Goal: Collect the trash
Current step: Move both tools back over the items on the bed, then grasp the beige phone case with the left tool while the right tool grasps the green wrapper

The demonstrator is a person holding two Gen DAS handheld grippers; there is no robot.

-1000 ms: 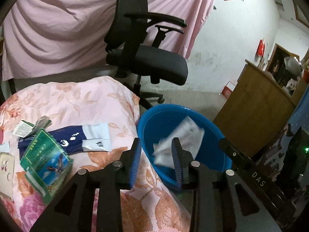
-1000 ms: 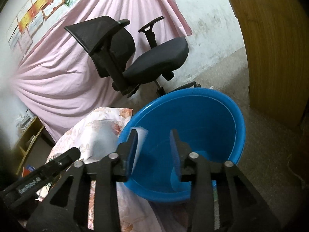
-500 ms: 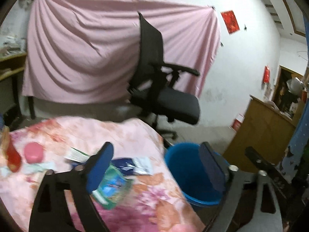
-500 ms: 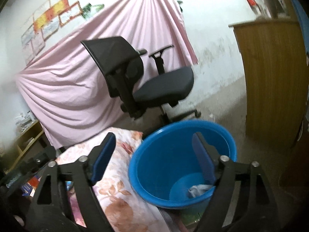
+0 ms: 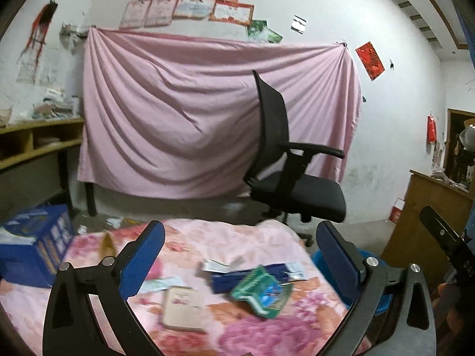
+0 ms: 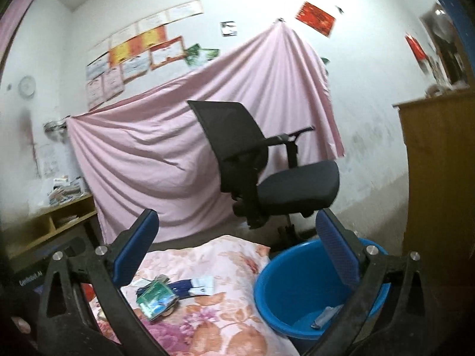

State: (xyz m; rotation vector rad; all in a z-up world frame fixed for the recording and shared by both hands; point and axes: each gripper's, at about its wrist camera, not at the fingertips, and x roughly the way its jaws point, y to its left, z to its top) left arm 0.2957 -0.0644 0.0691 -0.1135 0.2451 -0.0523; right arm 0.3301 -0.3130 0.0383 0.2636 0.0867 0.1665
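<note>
Both the left tongs (image 5: 240, 258) and right tongs (image 6: 242, 247) just swung wide open, nothing between them. Looks like between pickups: next grab is probably the green packet (image 5: 261, 293), lower middle on the desk (image 5: 184, 237), then into the blue bucket (image 6: 297, 281).

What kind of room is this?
Probably a lived-in room at home, used partly as a study: an office chair, a wooden desk with cubbyholes, and certificates on the wall.

Dim indoor light, motion blur, fisheye warp, dark vignetted corners.
</note>
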